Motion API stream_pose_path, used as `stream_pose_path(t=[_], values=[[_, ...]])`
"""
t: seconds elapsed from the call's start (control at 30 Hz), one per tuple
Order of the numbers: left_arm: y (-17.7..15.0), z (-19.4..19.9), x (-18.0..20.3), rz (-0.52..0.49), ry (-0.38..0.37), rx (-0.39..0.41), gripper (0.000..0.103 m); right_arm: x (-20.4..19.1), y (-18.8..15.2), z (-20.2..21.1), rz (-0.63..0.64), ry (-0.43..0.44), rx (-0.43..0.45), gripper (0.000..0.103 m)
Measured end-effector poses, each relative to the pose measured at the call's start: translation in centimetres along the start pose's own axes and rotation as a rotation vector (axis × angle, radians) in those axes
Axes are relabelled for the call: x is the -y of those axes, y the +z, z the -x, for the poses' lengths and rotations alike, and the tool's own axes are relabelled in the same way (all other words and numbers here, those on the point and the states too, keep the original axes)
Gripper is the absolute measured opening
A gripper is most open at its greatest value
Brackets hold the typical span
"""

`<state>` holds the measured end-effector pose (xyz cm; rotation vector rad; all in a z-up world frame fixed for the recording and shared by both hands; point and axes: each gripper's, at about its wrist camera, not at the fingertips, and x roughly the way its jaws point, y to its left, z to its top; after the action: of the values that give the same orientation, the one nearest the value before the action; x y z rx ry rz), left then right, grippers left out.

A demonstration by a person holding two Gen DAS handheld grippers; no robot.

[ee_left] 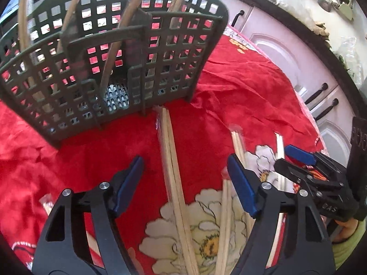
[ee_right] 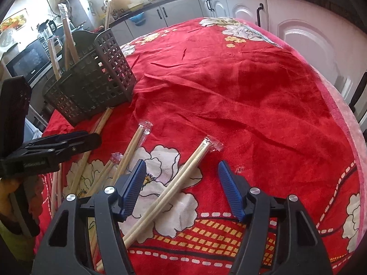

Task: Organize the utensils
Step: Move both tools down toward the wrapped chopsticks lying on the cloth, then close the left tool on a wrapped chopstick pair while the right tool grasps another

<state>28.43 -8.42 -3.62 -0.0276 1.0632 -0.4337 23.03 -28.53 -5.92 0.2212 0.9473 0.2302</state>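
A dark grey slotted utensil basket [ee_left: 110, 68] stands on the red flowered cloth and holds several wrapped chopstick pairs upright; it also shows in the right wrist view [ee_right: 91, 84]. My left gripper [ee_left: 185, 181] is open and empty, low over a wrapped chopstick pair [ee_left: 172, 183] that lies between its fingers and points at the basket. My right gripper [ee_right: 181, 188] is open and empty over another wrapped pair [ee_right: 174, 188]. More wrapped pairs [ee_right: 130, 151] lie on the cloth between the two grippers.
The right gripper [ee_left: 307, 171] appears at the right of the left wrist view, and the left gripper [ee_right: 52, 146] at the left of the right wrist view. White kitchen cabinets [ee_right: 298, 36] run behind the table. A microwave [ee_right: 29, 61] stands at far left.
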Motion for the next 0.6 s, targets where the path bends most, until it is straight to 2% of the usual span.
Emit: stream_pose_path(t=[0.23, 0.33, 0.4, 0.6], values=[[1.4, -1.6, 0.0, 0.0, 0.034, -0.003, 0.064, 1.0, 1.2, -0.7, -0.045, 0.029, -0.044, 0.056], [1.9, -2.0, 0.1, 0.003, 0.051, 0.003, 0.06, 1.4, 1.8, -1.1, -0.054, 0.033, -0.061, 0.047], [2.2, -2.3, 0.2, 0.013, 0.067, 0.013, 0.057, 1.5, 2.1, -1.3, -0.054, 0.026, -0.066, 0.037], [2.8, -2.9, 0.3, 0.037, 0.108, 0.03, 0.049, 1.4, 2.8, -1.9, -0.031, 0.013, -0.074, 0.03]])
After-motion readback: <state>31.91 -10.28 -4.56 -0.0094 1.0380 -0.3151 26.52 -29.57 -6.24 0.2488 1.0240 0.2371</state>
